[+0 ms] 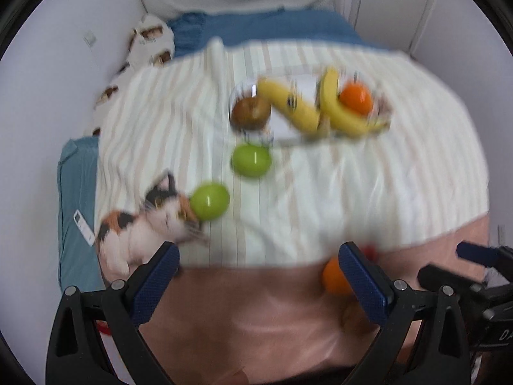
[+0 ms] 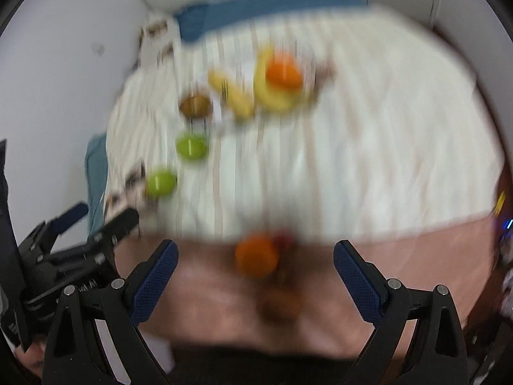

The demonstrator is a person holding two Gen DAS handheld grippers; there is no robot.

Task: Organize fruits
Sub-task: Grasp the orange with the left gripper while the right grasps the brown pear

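A wire basket (image 1: 383, 114) on the striped blanket holds two bananas (image 1: 288, 102), an orange (image 1: 356, 98) and a brown fruit (image 1: 250, 112). Two green apples lie loose, one (image 1: 251, 161) just before the basket and one (image 1: 210, 202) nearer left. Another orange (image 2: 256, 256) and a blurred brown fruit (image 2: 280, 304) lie on the pink sheet between the right gripper's fingers. My left gripper (image 1: 259, 276) is open and empty above the sheet. My right gripper (image 2: 255, 276) is open, apart from the orange. Both views are motion-blurred.
A plush calico cat (image 1: 144, 227) lies by the nearer apple. A blue pillow (image 1: 256, 29) and a patterned pillow (image 1: 150, 41) sit at the bed's head against the wall. A remote (image 1: 84, 227) lies on the teal sheet at left.
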